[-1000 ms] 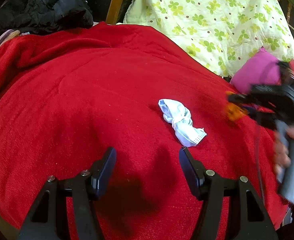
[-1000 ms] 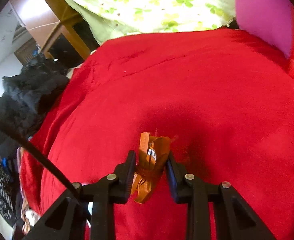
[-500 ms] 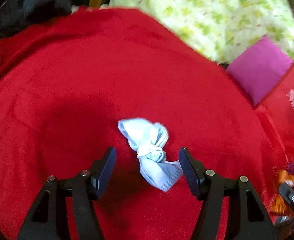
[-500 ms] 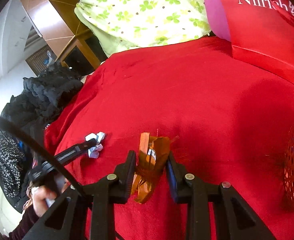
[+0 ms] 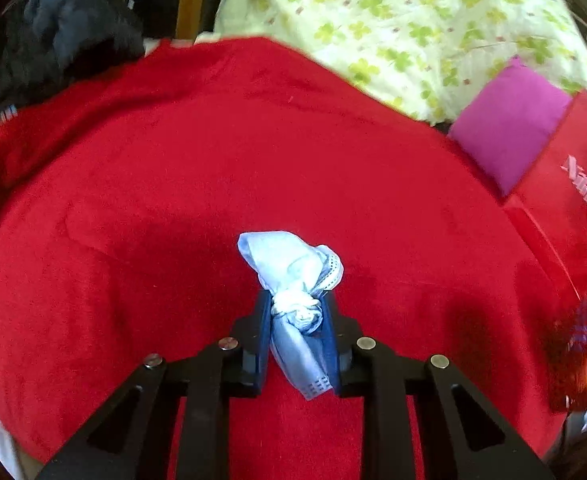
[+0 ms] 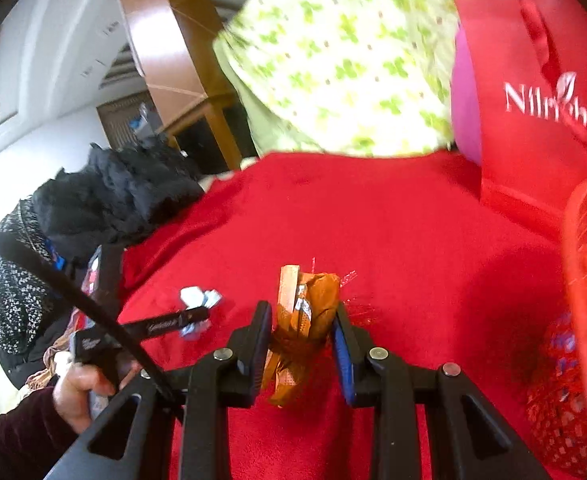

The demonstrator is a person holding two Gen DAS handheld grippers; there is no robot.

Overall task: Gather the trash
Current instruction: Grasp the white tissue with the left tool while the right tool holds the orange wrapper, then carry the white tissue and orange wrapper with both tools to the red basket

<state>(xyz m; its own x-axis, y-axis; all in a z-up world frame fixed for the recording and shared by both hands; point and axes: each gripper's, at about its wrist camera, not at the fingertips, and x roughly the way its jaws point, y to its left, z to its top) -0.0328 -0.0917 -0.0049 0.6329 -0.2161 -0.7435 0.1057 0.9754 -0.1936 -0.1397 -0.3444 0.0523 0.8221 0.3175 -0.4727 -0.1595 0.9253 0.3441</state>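
Red blanket (image 5: 173, 200) covers the bed. Left tool (image 5: 296, 320) is clamped on one knotted blue mask (image 5: 293, 276); right tool (image 6: 301, 344) is clamped on one orange wrapper (image 6: 305, 312), near one red basket (image 6: 585, 280).

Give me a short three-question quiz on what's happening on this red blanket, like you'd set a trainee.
1. True or false: the left gripper is open and holds nothing.
2. What does the right gripper hold? A) a blue sock B) an orange wrapper C) a black jacket
3. What colour is the mesh basket at the right?

Key:
1. False: it is shut on the knotted blue mask.
2. B.
3. Red.
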